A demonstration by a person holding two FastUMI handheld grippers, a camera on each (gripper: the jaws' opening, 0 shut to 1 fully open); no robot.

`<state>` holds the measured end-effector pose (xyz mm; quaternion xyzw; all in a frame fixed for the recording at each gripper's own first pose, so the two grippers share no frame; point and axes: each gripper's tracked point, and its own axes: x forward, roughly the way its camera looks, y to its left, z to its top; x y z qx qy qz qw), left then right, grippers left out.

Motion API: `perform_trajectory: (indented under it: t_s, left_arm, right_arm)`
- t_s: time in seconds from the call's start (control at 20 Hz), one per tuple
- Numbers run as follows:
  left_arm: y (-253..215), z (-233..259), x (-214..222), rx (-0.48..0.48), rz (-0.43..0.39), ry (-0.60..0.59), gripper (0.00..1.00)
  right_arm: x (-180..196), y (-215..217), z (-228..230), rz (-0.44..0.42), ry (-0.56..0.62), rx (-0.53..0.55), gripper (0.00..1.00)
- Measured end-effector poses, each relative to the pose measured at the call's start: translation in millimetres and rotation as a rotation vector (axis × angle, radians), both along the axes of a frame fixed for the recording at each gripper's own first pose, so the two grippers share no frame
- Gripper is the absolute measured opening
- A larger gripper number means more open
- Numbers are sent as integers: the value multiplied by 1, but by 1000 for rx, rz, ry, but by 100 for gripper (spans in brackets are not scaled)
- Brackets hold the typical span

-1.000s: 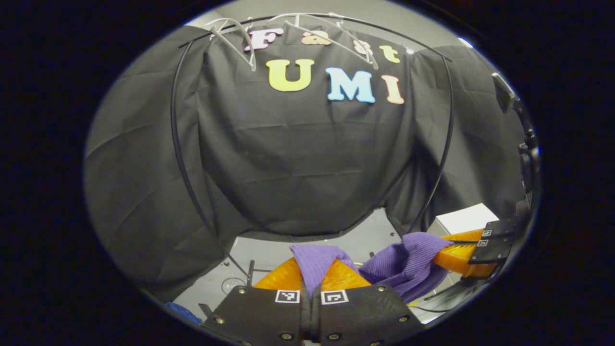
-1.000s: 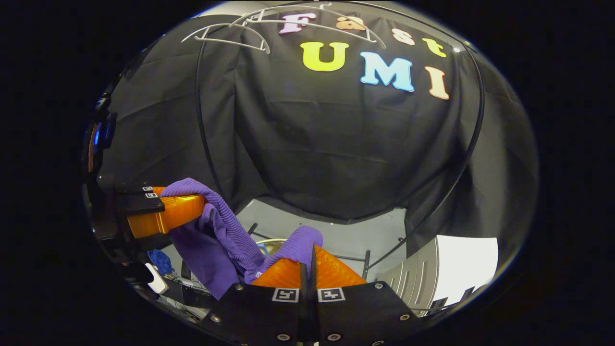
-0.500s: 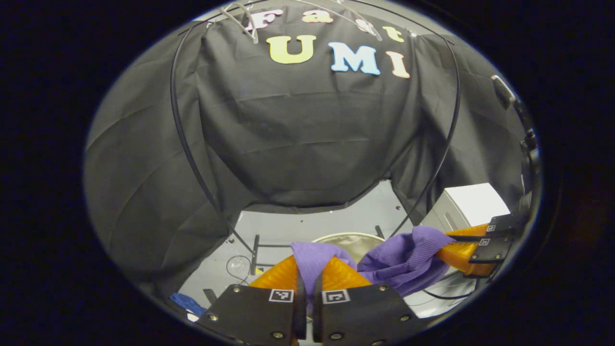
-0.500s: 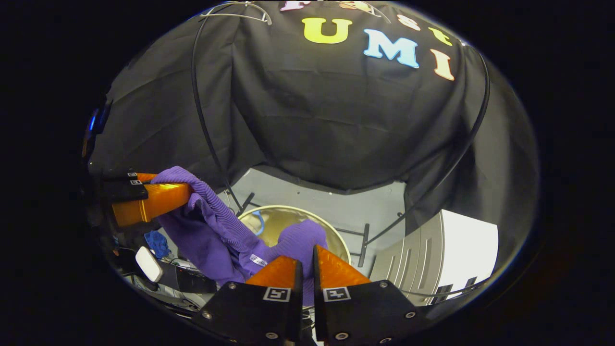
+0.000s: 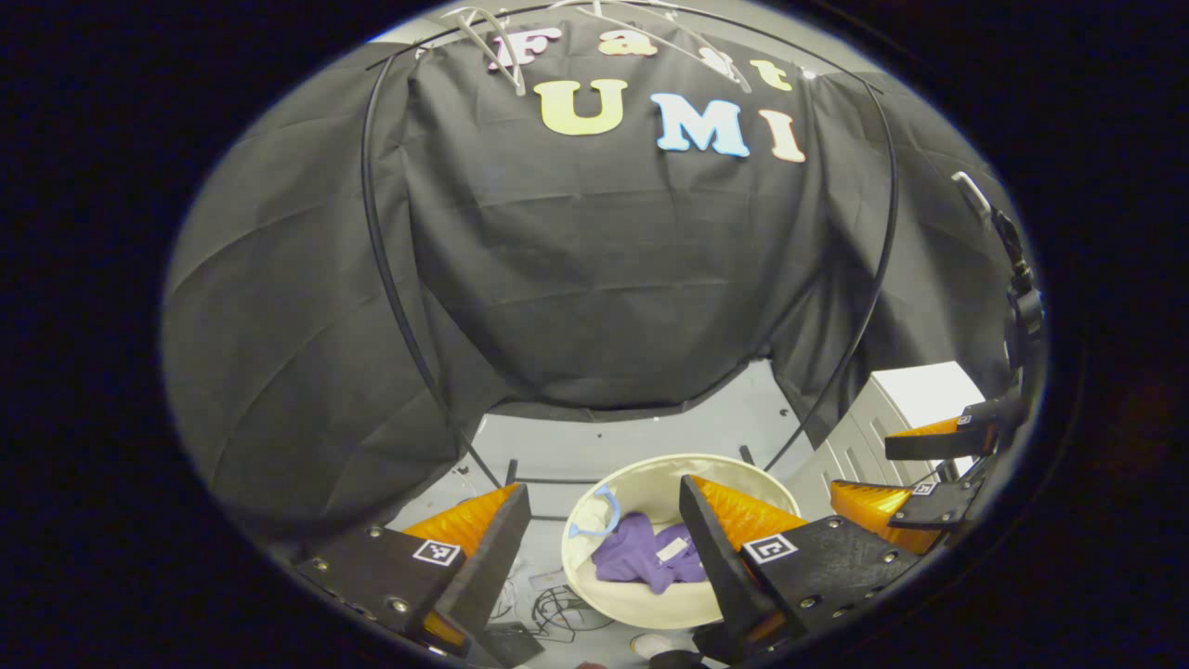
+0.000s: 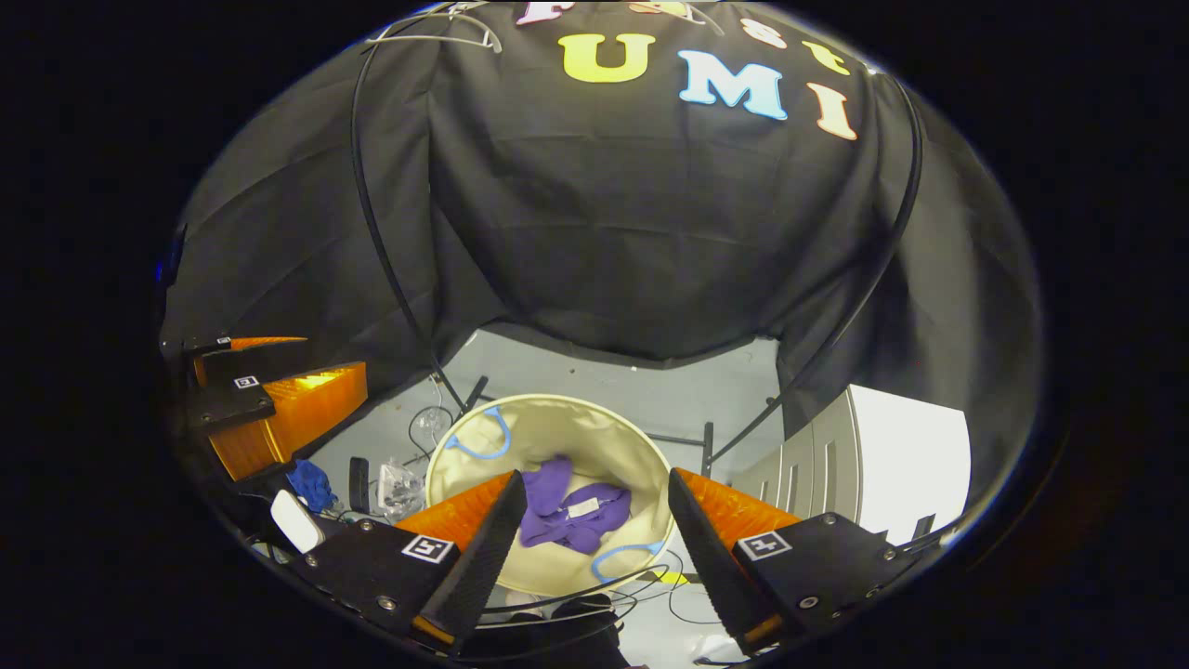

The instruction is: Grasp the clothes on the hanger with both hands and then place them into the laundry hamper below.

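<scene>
Down in the laundry hamper (image 5: 641,609) the purple garment (image 5: 646,559) lies crumpled, a white tag showing, so the drop looks done. Above it the left gripper (image 5: 604,511) has its fingers spread wide and holds nothing, and the right gripper (image 6: 594,502) is likewise spread, both poised over the rim as if just after letting go. High on the rack, bare hangers (image 5: 502,42) hang against the booth wall.

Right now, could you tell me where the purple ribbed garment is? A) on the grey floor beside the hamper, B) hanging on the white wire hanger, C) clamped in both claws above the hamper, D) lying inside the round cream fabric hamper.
D: the purple ribbed garment lies crumpled inside the round cream fabric hamper, while the left claw and right claw both hang open above it, holding nothing.
</scene>
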<state>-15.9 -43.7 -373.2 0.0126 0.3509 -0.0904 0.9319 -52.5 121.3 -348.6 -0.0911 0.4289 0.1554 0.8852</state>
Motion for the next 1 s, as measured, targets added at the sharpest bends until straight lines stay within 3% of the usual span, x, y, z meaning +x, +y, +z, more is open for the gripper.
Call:
perform_trajectory:
  t_s: [0.15,0.45,0.5,0.55,0.8,0.85,0.9,1.0]
  left_arm:
    - [10,38,14,-9,18,-85,90]
    - [24,145,46,-41,48,-291,97]
    - [27,163,50,-50,54,-320,93]
    - [29,178,52,-58,59,-347,100]
    - [33,262,65,-75,65,-495,99]
    - [33,277,67,-79,64,-520,87]
    - [32,290,68,-87,62,-541,99]
    - [28,309,65,-100,57,-571,99]
  right_arm:
    - [13,4,32,-14,-86,33,95]
    - [42,-1,109,-30,-276,79,95]
    - [46,-3,124,-33,-306,86,95]
    - [50,-5,135,-36,-336,96,95]
    - [64,-14,202,-60,-474,148,94]
    - [66,-17,216,-63,-504,155,94]
    - [68,-19,230,-66,-533,161,93]
    - [70,-25,256,-72,-583,182,95]
